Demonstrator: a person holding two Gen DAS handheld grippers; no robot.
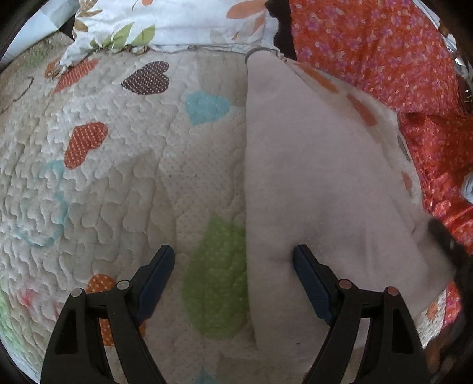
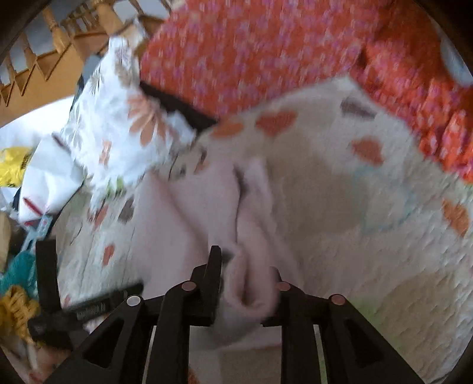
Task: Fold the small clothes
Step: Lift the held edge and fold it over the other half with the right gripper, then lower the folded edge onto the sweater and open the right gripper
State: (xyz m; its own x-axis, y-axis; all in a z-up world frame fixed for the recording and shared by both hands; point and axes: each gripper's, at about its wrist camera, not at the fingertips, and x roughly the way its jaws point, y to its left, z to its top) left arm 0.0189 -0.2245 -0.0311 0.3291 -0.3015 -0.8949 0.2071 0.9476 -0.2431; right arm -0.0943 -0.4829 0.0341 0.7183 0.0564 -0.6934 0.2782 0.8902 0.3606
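Note:
A pale pink small garment (image 1: 310,177) lies on a cream quilt with coloured hearts (image 1: 118,177). In the left wrist view its straight left edge runs down the middle. My left gripper (image 1: 233,260) is open, low over the quilt, its right finger (image 1: 310,280) resting on the garment and its left finger (image 1: 156,277) over bare quilt. In the blurred right wrist view, my right gripper (image 2: 245,274) is shut on a bunched fold of the pink garment (image 2: 207,212), lifting it off the quilt (image 2: 369,251).
An orange floral cloth (image 1: 384,59) lies along the right, also in the right wrist view (image 2: 251,50). A white floral pillow (image 1: 165,23) sits at the back. Wooden furniture (image 2: 44,68), a yellow bag (image 2: 11,165) and the other gripper's black body (image 2: 82,310) are at left.

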